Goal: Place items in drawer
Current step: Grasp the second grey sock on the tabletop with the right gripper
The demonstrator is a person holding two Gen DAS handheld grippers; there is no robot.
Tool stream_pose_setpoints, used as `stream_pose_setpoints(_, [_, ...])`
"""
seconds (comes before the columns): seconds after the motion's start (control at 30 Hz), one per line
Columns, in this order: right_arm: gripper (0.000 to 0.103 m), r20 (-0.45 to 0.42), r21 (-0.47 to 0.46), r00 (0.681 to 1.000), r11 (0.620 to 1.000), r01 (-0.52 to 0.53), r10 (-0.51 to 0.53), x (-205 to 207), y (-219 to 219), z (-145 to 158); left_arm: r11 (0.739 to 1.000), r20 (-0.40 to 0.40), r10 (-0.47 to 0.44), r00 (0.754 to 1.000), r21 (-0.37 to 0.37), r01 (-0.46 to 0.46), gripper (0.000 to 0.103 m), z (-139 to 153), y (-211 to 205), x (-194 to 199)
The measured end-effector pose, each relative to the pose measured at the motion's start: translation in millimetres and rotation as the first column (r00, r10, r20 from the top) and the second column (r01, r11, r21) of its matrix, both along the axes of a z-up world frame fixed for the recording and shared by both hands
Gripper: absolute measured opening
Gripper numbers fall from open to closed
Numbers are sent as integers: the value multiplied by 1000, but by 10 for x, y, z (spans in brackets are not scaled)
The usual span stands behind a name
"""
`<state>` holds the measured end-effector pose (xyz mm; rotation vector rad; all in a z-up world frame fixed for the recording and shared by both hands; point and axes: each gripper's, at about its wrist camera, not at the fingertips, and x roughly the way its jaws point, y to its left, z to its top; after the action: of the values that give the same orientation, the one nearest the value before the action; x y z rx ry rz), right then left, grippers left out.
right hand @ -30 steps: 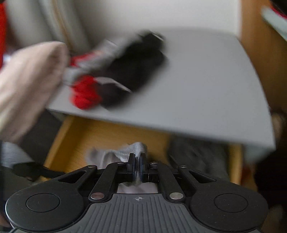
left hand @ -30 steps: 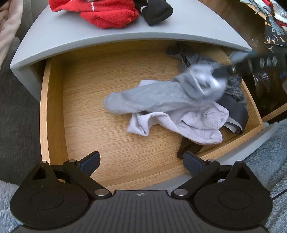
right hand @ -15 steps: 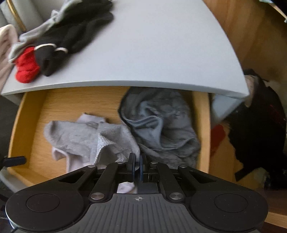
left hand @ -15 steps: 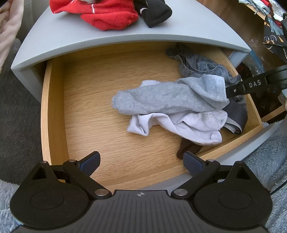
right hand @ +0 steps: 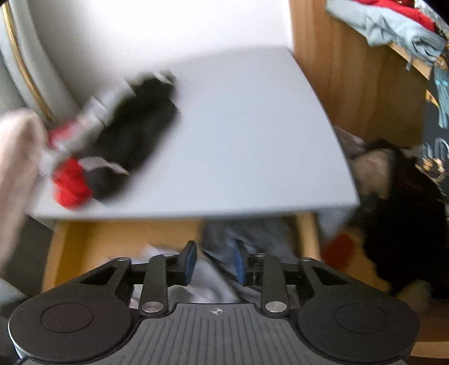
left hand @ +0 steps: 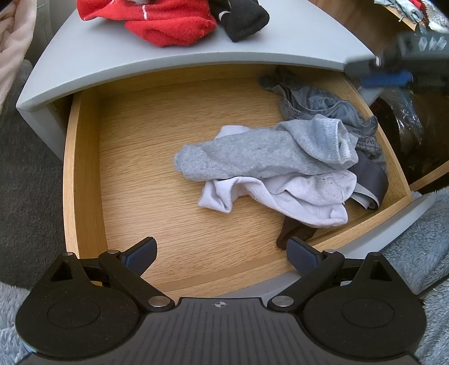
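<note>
Left wrist view, grey sock [left hand: 252, 151] in drawer [left hand: 84, 174], right gripper [left hand: 393, 75] above, just parted, empty.

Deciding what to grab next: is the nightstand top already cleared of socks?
No, a red sock and a black sock still lie on the grey nightstand top.

— What's the room like from where I'm steering?

— I see a grey bedside cabinet [left hand: 294, 42] with a curved top across the upper part of the left view. Dark grey carpet [left hand: 25, 179] runs down the left edge, and a fluffy pale blue rug [left hand: 421, 252] fills the lower right.

— And behind it?

— In the right view I get a white wall [right hand: 140, 33] at the top, a blurred pale grey panel with a gold edge [right hand: 25, 64] upper left, and a wooden shelf unit [right hand: 364, 84] upper right. Daylight falls soft and even.
</note>
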<state>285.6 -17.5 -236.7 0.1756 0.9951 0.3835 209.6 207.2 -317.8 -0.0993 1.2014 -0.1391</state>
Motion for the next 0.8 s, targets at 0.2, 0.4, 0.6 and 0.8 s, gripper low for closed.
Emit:
stream_pose_setpoints(0.2, [35,117,90,985,987,-136,125,-29,236,213,1000,-1,1,1000,-1,-1,100,-6,5,6])
stream_pose_setpoints(0.4, [37,286,176,942,956,-234,178,74,528,451,1000,4,1,1000,-6,-1,100,-10,16,-10])
stream_pose_setpoints(0.6, [40,289,239,937,933,-268,196,358,802,376,1000,3,0,1000,-15,0,100,-16,33,-3])
stream_pose_setpoints(0.8, [42,277,315,942,909,-273,187,547,1042,253,1000,13,2,1000,-13,-2,100,-2,33,-15])
